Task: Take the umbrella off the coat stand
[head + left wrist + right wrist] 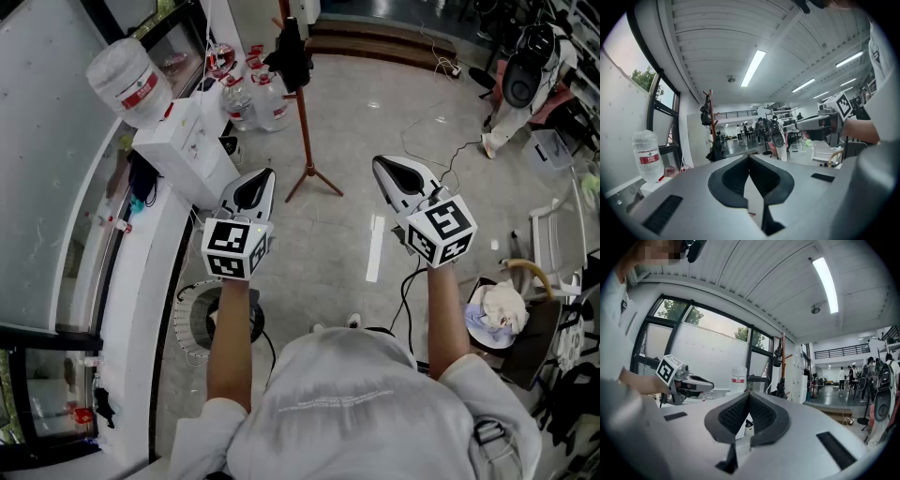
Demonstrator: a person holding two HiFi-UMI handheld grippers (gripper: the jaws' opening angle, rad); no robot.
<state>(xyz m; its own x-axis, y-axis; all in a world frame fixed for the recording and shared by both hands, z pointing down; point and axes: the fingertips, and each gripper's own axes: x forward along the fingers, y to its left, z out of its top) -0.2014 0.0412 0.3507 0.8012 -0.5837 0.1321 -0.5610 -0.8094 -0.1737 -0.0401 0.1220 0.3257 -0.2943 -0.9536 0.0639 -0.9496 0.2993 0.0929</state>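
Observation:
The coat stand (304, 117) is a red-brown pole on splayed feet, out on the grey floor ahead of me. A black bundle, the umbrella (291, 52), hangs near its top. Both grippers are held level in front of me, well short of the stand and apart from it. My left gripper (263, 178) is shut with nothing in it, and so is my right gripper (385, 167). The left gripper view shows its closed jaws (749, 158), with the stand (711, 123) far off at the left. In the right gripper view the stand (782, 363) rises beyond the closed right gripper (749, 394).
A water dispenser (183, 145) with its upturned bottle (129, 81) stands at the left by a white window counter (141, 281). Several water bottles (255, 98) sit near the stand's foot. A floor fan (199, 321) is under my left arm. A chair with cloth (497, 314) and cables (450, 150) lie to the right.

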